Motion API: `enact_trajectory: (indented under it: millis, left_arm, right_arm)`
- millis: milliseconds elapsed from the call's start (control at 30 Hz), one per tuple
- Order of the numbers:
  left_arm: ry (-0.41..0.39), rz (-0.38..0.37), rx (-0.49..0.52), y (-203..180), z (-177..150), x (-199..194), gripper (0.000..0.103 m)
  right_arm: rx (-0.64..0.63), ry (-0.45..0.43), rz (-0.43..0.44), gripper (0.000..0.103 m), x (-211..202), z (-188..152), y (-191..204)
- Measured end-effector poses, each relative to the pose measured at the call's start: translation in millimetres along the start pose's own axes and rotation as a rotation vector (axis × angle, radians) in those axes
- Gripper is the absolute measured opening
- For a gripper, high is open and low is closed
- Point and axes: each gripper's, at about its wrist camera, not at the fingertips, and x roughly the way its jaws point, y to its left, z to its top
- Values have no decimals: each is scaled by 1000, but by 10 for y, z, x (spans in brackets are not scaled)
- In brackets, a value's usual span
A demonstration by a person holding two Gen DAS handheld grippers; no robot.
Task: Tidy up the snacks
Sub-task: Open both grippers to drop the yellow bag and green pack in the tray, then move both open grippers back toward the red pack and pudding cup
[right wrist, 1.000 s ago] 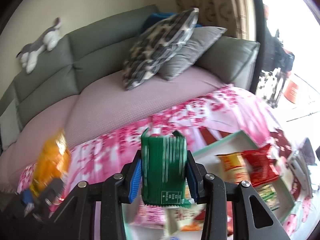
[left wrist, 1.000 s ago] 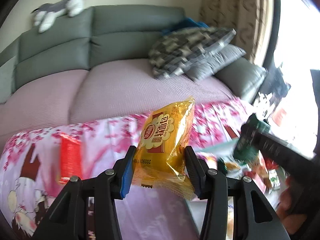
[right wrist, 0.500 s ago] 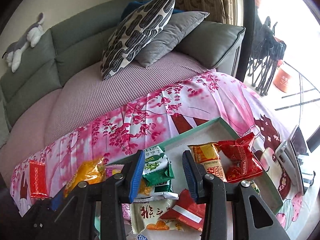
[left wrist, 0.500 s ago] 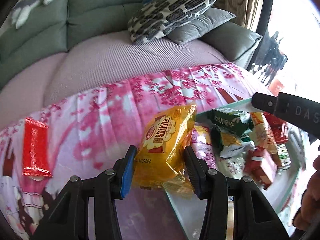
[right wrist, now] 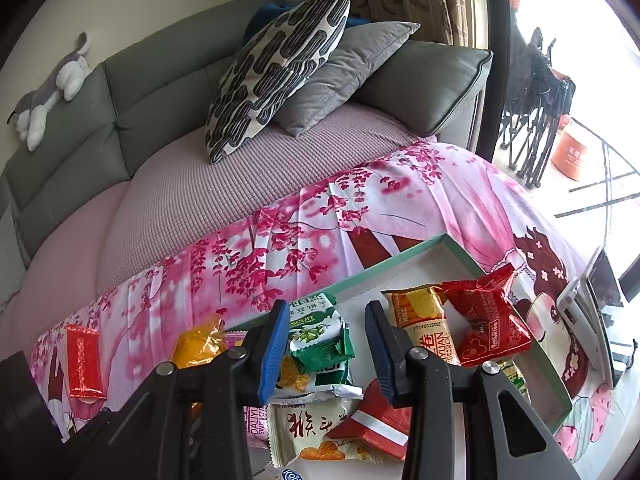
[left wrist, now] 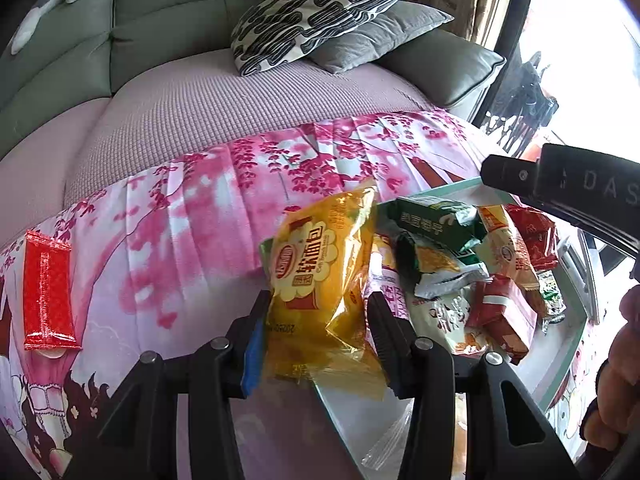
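Now, left gripper clamping yellow bread packet over the tray's left edge, right gripper spread wide, empty, above green biscuit packet.

The left gripper has its two fingers squeezed tight on a yellow snack bag, and it holds the bag up in the air. The right gripper has its two fingers spread wide with nothing between them, and it points down. From the left camera, the right gripper shows as a black bar at the right side, with the person's hand below it.
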Motion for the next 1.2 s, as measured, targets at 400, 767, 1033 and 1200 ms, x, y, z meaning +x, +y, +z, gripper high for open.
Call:
enact_trajectory:
  millis: [400, 767, 1033, 1200]
  left_arm:
    - [33, -96, -59, 136, 8, 73, 66]
    - [33, -169, -138, 335, 36, -29, 82]
    - [-22, -123, -157, 471, 56, -269, 87]
    - [-85, -42, -208, 710, 83, -459, 89]
  right_arm:
    - [-6, 11, 0, 42, 28, -12, 30]
    - [-5, 16, 12, 42, 50, -25, 37]
    - [-18, 17, 12, 48, 48, -23, 54]
    - [-33, 30, 32, 67, 77, -41, 101]
